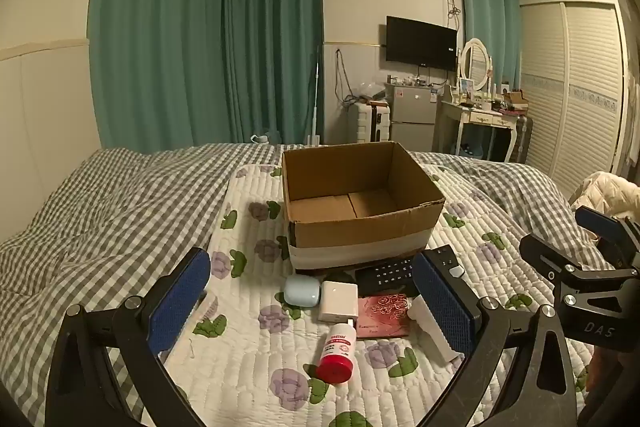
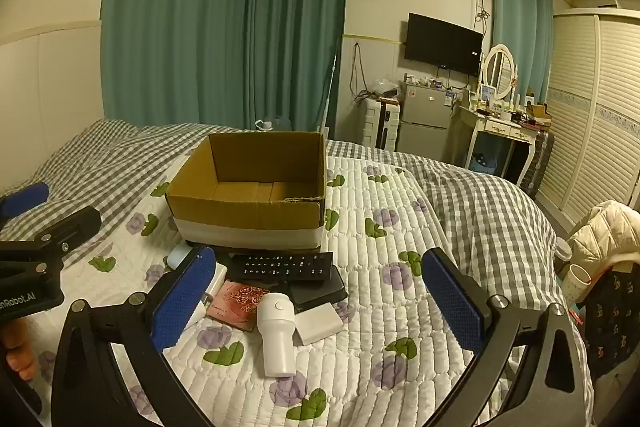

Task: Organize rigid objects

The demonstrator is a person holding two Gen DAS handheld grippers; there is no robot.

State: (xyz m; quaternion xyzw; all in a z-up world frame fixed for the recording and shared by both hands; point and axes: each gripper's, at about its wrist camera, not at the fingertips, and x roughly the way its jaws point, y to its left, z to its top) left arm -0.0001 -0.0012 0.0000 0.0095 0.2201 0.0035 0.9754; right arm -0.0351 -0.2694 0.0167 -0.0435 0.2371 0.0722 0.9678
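An open, empty cardboard box [image 1: 352, 199] [image 2: 252, 195] stands on a quilted floral mat on the bed. In front of it lie a black remote [image 1: 386, 273] [image 2: 284, 264], a light-blue case [image 1: 302, 290], a white charger [image 1: 339, 301], a pink card [image 1: 384, 313] [image 2: 238, 303], a red-capped white bottle [image 1: 338, 353] and a white cylinder [image 2: 276, 333]. A white block [image 2: 320, 323] lies beside the cylinder. My left gripper [image 1: 312, 291] is open above the items. My right gripper [image 2: 320, 287] is open above the remote and cylinder, and also shows in the left wrist view [image 1: 592, 259].
The mat [image 2: 400, 307] lies over a grey checked duvet [image 1: 100, 211]. A cream jacket [image 2: 604, 231] hangs at the bed's right edge. Green curtains, a wall TV, a small fridge, a dressing table and a white wardrobe stand beyond the bed.
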